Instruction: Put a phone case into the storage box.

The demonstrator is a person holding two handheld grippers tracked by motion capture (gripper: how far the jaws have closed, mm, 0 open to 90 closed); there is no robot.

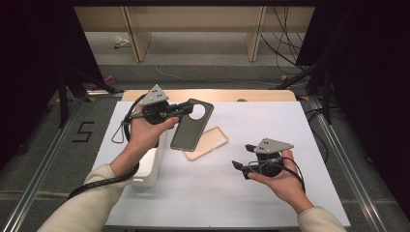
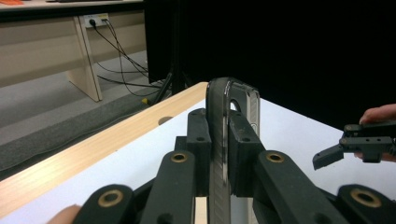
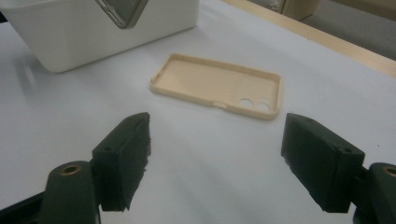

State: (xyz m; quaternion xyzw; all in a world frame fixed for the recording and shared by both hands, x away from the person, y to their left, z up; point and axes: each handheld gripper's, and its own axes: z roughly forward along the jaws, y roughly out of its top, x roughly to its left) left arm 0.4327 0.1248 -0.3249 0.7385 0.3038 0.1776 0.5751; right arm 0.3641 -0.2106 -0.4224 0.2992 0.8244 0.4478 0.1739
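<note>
Nearby, beige case (image 3: 219, 86) beside white bin (image 1: 147, 166), perhaps touching; left jaws clamping dark case (image 2: 219, 140), right jaws wide.

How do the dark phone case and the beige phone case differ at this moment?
The dark phone case is clamped in the left hand-held gripper and raised off the table; the beige phone case lies flat on the white tabletop, hollow side up, untouched. The dark one is smoky and see-through with one large round camera opening; the beige one is opaque with two small holes. Both are empty phone cases of similar size.
</note>
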